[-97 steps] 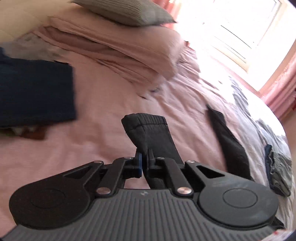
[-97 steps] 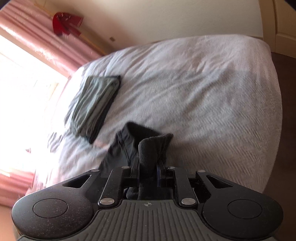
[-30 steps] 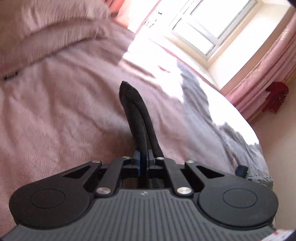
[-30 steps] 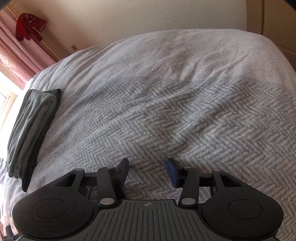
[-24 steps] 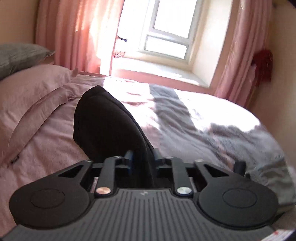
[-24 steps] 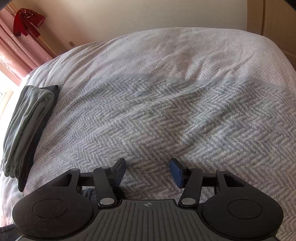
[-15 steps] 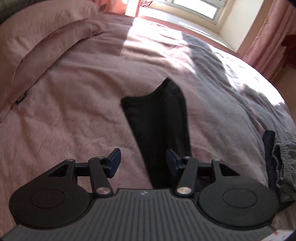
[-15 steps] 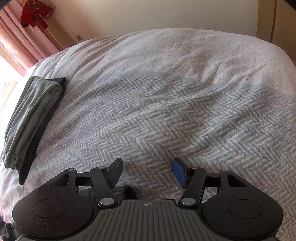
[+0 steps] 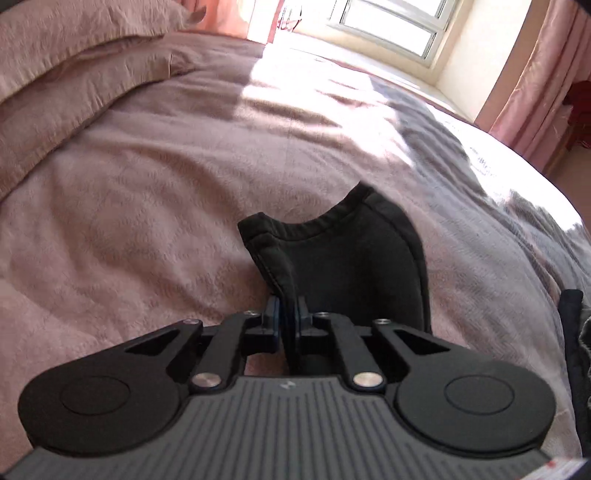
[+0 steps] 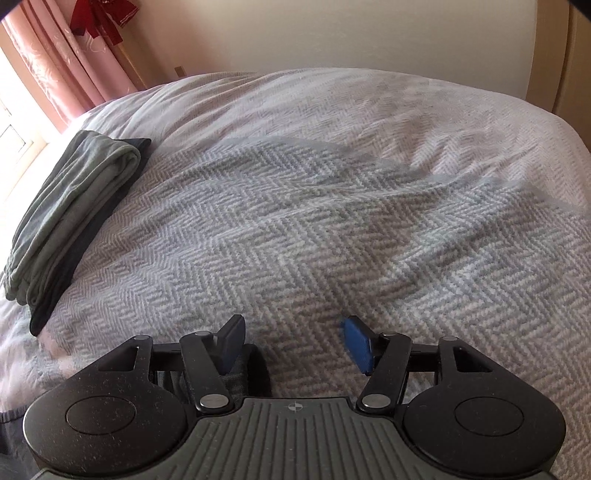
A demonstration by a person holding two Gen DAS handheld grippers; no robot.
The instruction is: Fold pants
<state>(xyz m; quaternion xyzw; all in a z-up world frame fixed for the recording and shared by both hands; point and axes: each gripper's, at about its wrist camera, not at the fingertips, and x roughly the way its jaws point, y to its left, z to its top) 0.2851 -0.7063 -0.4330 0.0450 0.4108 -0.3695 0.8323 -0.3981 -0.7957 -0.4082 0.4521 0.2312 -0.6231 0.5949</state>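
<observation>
Half a second back the left gripper (image 9: pixel 287 314) stood wide apart over the black pants (image 9: pixel 351 266); now its fingers are pinched together on a raised fold at the garment's left edge. That grip looks meant to drag or lift this edge for the next fold, though which way it will go cannot be told.

At the far left of the bed lie the pink pillows (image 9: pixel 66 62), along the head edge. The pants rest mid-bed on the pink cover (image 9: pixel 129 206), a curved hemmed edge pointing toward the window (image 9: pixel 388 18), their right side lying close to where the pink gives way to the grey herringbone blanket (image 10: pixel 332 206). Lying flat there, the cloth has a broad free surface under it, which suits folding.

Further right, near the window-side edge of the blanket, a folded grey-green garment (image 10: pixel 70 214) sits on something dark, well apart from the work, probably a finished pile.

Rightmost, the right gripper (image 10: pixel 293 343) hangs over the blanket with its fingers wide apart, holding nothing. A dark bit of cloth shows just under its left finger (image 10: pixel 232 341); whether they touch is unclear.
</observation>
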